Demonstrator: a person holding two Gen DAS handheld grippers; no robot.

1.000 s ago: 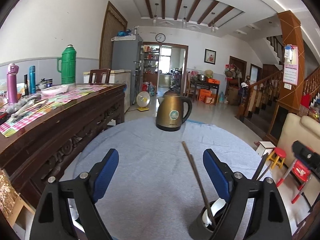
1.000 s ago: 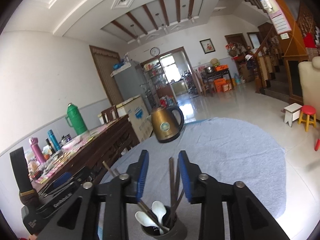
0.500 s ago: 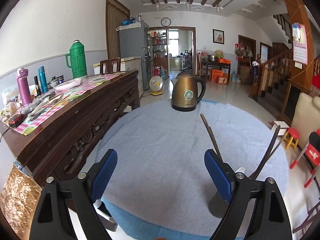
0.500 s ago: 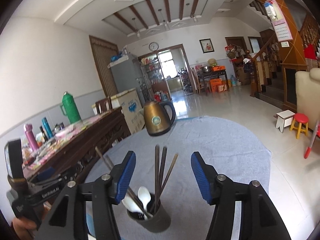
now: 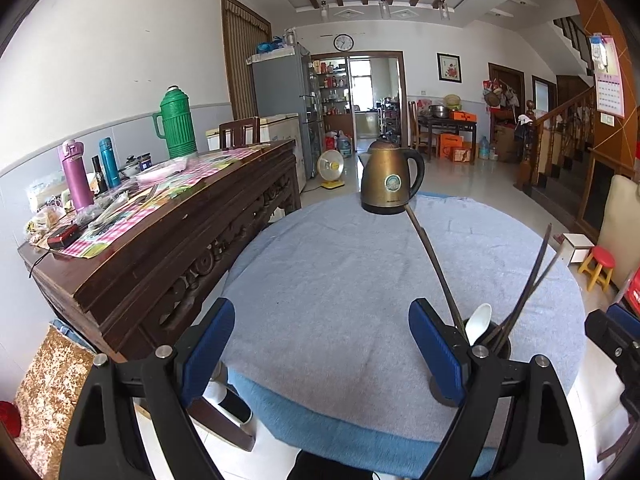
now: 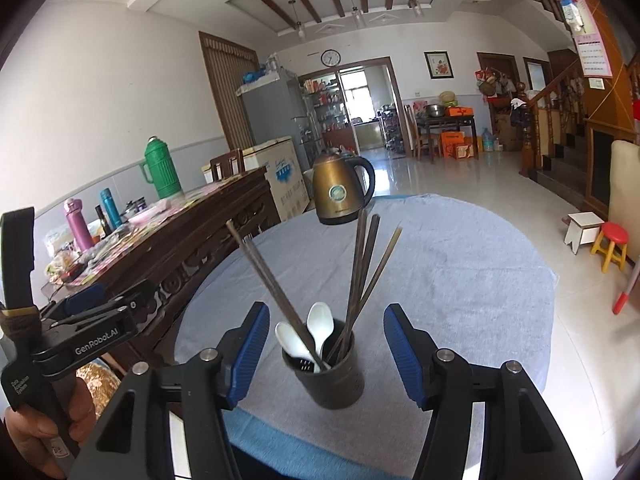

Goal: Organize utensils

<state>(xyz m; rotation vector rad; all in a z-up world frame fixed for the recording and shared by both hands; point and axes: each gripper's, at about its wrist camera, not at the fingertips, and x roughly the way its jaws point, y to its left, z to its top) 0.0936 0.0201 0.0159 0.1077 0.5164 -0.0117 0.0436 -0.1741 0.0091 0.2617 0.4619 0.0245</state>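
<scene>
A dark utensil cup (image 6: 330, 376) stands near the front edge of the round table with the blue-grey cloth (image 6: 460, 280). It holds several dark chopsticks (image 6: 360, 276) and two white spoons (image 6: 320, 326). My right gripper (image 6: 325, 354) is open and empty, its blue pads on either side of the cup, apart from it. My left gripper (image 5: 320, 352) is open and empty, left of the cup; the cup's chopsticks (image 5: 432, 268) and one spoon (image 5: 478, 322) show behind its right finger. The left gripper also shows in the right wrist view (image 6: 92, 312).
A bronze electric kettle (image 5: 390, 178) stands at the table's far edge. A long dark wooden sideboard (image 5: 168, 236) with a green thermos (image 5: 176, 122) and bottles runs along the left. A small white stool (image 6: 584, 226) and a red stool (image 6: 612, 246) are on the floor right.
Both grippers have pulled back and up from the table. My right gripper, narrow around chopsticks a second ago, has opened wide; the chopsticks stay in the cup.
</scene>
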